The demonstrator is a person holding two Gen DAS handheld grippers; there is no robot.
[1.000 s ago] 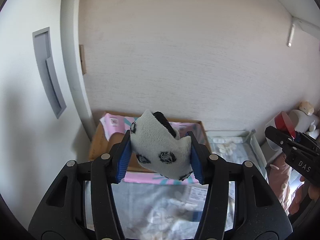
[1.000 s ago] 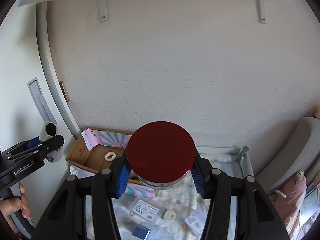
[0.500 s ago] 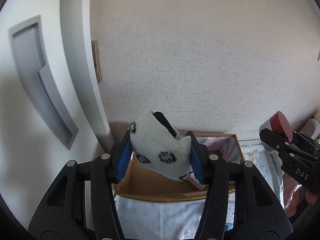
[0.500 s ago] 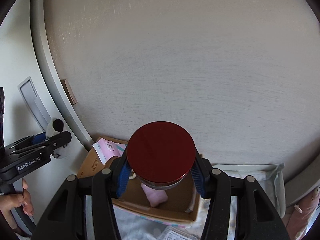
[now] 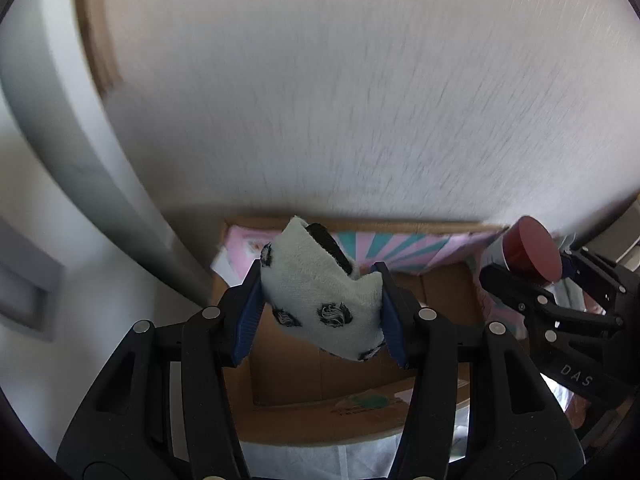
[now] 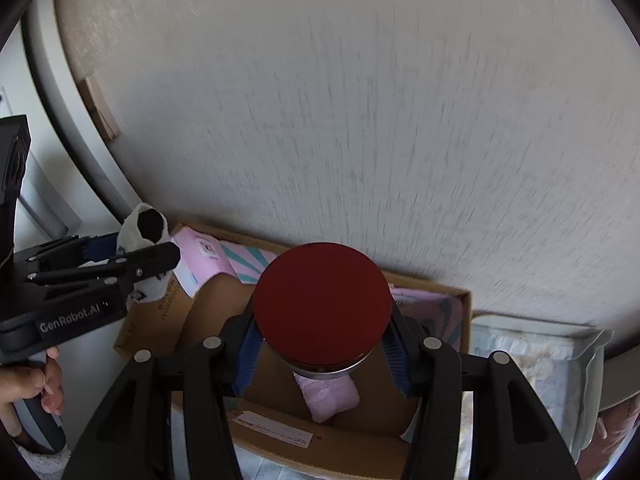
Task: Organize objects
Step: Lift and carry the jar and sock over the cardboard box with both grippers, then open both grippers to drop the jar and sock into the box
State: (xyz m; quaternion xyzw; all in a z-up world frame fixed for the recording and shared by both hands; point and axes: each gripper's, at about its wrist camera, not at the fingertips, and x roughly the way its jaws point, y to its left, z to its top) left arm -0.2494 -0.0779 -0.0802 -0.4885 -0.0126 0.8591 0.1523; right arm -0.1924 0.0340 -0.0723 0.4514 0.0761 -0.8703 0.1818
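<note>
My left gripper (image 5: pixel 320 312) is shut on a white sock with black spots (image 5: pixel 316 300) and holds it above the left part of an open cardboard box (image 5: pixel 320 420). My right gripper (image 6: pixel 322 344) is shut on a jar with a dark red lid (image 6: pixel 322 312) and holds it over the same box (image 6: pixel 280 436). In the right wrist view the sock (image 6: pixel 146 228) and left gripper (image 6: pixel 120 264) are at the left. In the left wrist view the jar (image 5: pixel 530 250) and right gripper (image 5: pixel 532 280) are at the right.
The box holds a pink rolled item (image 6: pixel 330 396) and pink and teal paper (image 5: pixel 400 246) along its back wall. A textured wall (image 6: pixel 340 120) rises close behind. A grey door frame (image 5: pixel 80 184) stands at the left. Light bedding (image 6: pixel 532 364) lies to the right.
Both grippers have moved forward and down toward the box, which now fills the lower view. The sock and the jar stay held. The two grippers have come closer together.
</note>
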